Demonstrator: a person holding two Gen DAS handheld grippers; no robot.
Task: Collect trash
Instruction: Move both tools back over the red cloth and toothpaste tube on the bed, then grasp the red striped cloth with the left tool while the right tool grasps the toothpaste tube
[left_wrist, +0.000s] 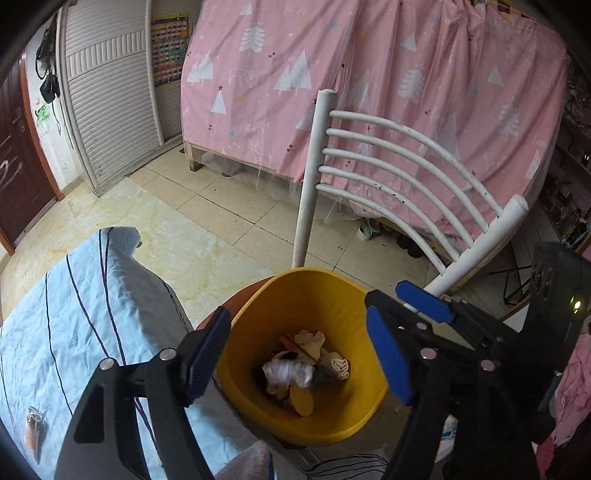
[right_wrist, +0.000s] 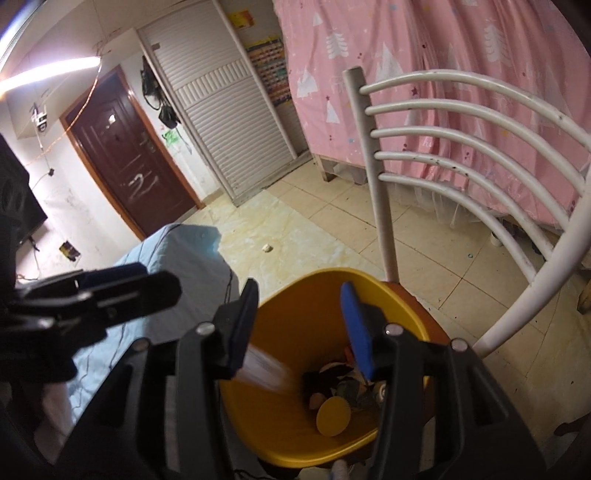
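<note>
A yellow bin (left_wrist: 258, 295) stands on a chair seat, holding crumpled paper and wrappers (left_wrist: 295, 369) and a yellow disc (left_wrist: 301, 400). My left gripper (left_wrist: 295, 310) hangs open above the bin's mouth with nothing between its blue pads. In the right wrist view the same bin (right_wrist: 295, 443) lies under my right gripper (right_wrist: 300, 291), which is also open. A blurred pale piece of trash (right_wrist: 266, 373) shows just below its left finger, inside the bin, free of the pads. Each gripper appears at the edge of the other's view.
The white slatted chair back (left_wrist: 406, 166) rises behind the bin. A bed with a light blue striped sheet (left_wrist: 74, 314) lies to the left, with a small wrapper (left_wrist: 33, 424) on it. A white crumpled scrap (right_wrist: 266, 248) sits on the tiled floor. Pink curtain (left_wrist: 332, 74) behind.
</note>
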